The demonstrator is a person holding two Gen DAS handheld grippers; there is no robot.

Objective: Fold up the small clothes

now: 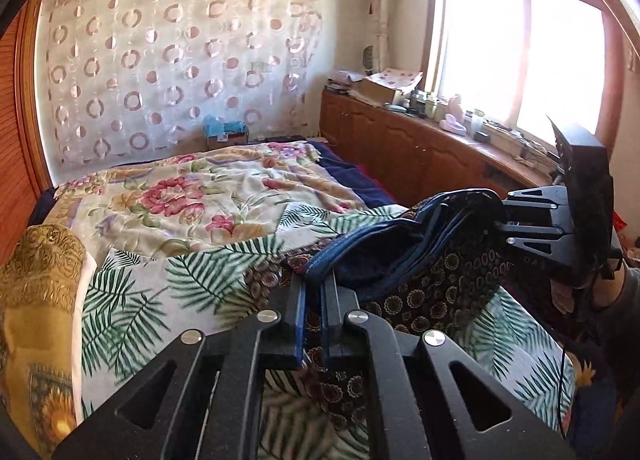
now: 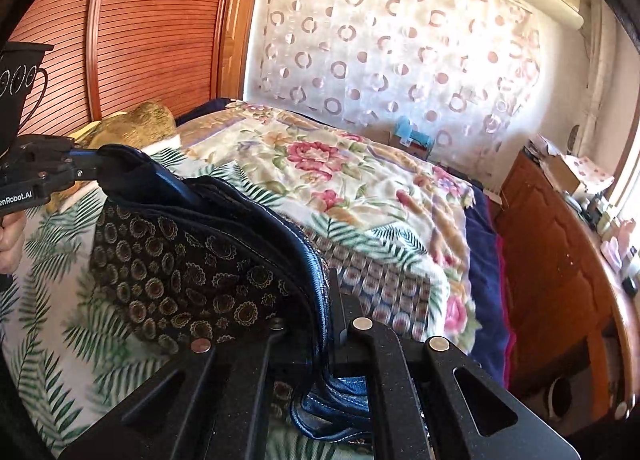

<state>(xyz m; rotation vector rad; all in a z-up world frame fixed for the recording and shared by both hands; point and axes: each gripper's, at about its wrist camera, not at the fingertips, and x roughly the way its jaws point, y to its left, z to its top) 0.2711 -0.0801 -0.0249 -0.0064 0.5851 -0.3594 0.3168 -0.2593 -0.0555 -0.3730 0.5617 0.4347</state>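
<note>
A big bed [image 1: 132, 324] fills the room. On it lies a sheet with green leaves [image 1: 192, 272], and farther back a blanket with pink flowers [image 1: 192, 195]. A dark blue cover [image 1: 348, 175] peeks out at the far side of the flower blanket. A gold pillow [image 1: 36, 284] sits at the near left corner of the bed in the left wrist view. Behind the bed hangs a curtain with pink rings [image 1: 176, 59]. A small blue box [image 1: 226, 129] stands at its foot. A long wooden cabinet [image 1: 400, 147] runs under the bright window [image 1: 520, 59], and its top is crowded with bottles and boxes. A wooden slatted door [image 2: 152, 27] stands on the other side of the bed. Nothing lies on the leaf sheet under the raised cloth.

The small dark garment [image 1: 432, 276] has gold flower circles and a blue edge. It hangs in the air above the leaf sheet, stretched between the two tools.

The left tool [image 1: 314, 288] is squeezed tight on the blue edge at one end of the garment. The right tool [image 2: 326, 292] is squeezed tight on the blue edge at the other end, and a bit of the blue edge bunches up behind its fingers. A person's hand [image 2: 12, 236] shows under the left tool in the right wrist view.
</note>
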